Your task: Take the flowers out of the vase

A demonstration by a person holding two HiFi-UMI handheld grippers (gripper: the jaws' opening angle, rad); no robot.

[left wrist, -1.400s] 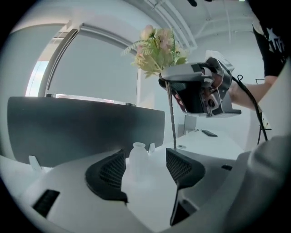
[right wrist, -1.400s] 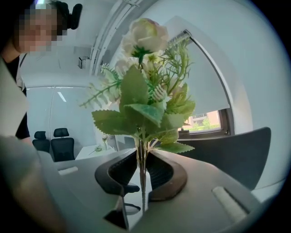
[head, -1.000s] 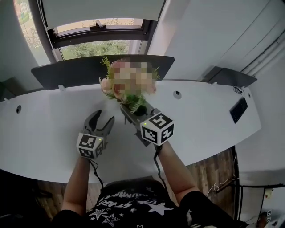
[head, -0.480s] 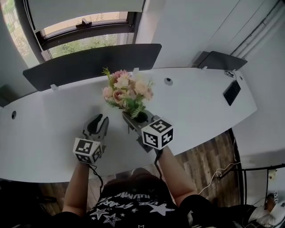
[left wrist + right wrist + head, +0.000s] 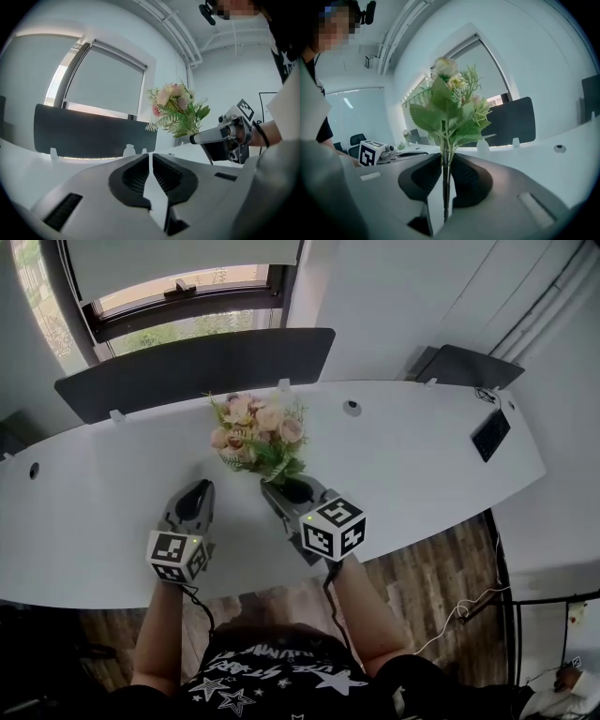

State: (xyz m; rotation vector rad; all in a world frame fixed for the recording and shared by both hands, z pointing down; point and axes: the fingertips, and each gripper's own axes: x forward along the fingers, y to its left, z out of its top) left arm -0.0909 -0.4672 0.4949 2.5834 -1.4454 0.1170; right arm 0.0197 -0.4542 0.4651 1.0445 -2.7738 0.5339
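A bunch of pink and cream flowers [image 5: 253, 432] with green leaves stands upright above the white table [image 5: 422, 474]. My right gripper [image 5: 281, 486] is shut on its thin stems, which run between the pads in the right gripper view [image 5: 446, 164]. The blooms [image 5: 447, 108] rise straight over the jaws. To the left, my left gripper [image 5: 199, 489] hovers over the table, its jaws closing to a thin slit with nothing between them [image 5: 150, 161]. From the left gripper view the flowers [image 5: 176, 110] and the right gripper [image 5: 193, 138] are off to the right. No vase shows in any view.
A dark divider panel [image 5: 187, 367] runs along the table's back edge under a window. A small black device [image 5: 490, 434] lies at the far right, and a round cable hole [image 5: 352, 409] sits behind the flowers. The table's front edge is just under both hands.
The left jaws went from wide open to nearly together. The right gripper sank a little with the flowers, and the left hand drifted back toward the table's front edge.
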